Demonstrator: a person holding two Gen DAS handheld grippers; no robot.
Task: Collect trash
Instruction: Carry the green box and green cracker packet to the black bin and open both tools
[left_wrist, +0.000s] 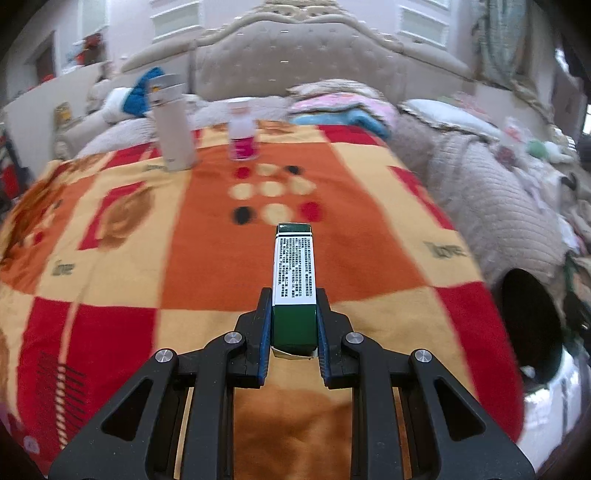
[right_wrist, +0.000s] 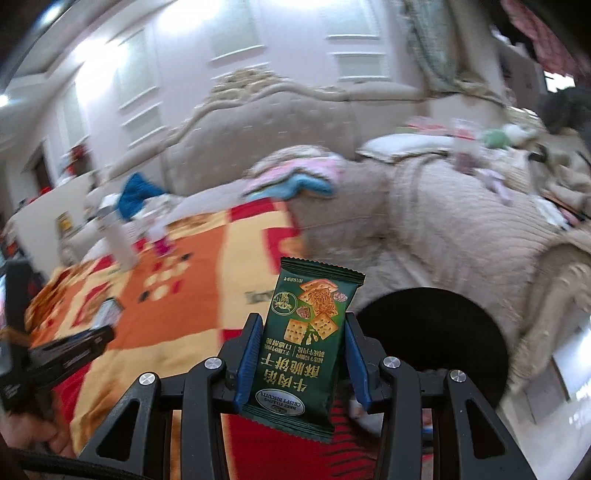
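Bedroom, tufted beige headboard (left_wrist: 295, 55) at the back; bed covered with an orange, red and cream patterned blanket (left_wrist: 207, 258), quilted beige cover bunched on the right side.

Left hand-held gripper (left_wrist: 293, 317): closed on a slim green-and-white carton (left_wrist: 294, 273) with small black print, held end-on and sticking forward over the blanket. Right hand-held gripper (right_wrist: 301, 350): clamped on a green crispy-biscuit packet (right_wrist: 306, 339), upright between the blue pads, label upside down to the camera.

A round black opening (right_wrist: 432, 339) sits at the bed's right edge, just beyond the packet; probably the trash bin, though only its dark mouth shows.

Progress, as judged: two pieces picked up, neither dropped yet. Both remain to be released into the bin. Standing on the far end of the blanket: a tall beige flask (left_wrist: 173, 125) and a small bottle with a pink label (left_wrist: 242, 131). Whether either counts as trash is not evident.

Hard to read: right wrist view is heavily smeared. The left hand-held gripper appears at its left edge, blurred. Bin body, its contents and the floor are hidden. Clutter at far right is indistinct.
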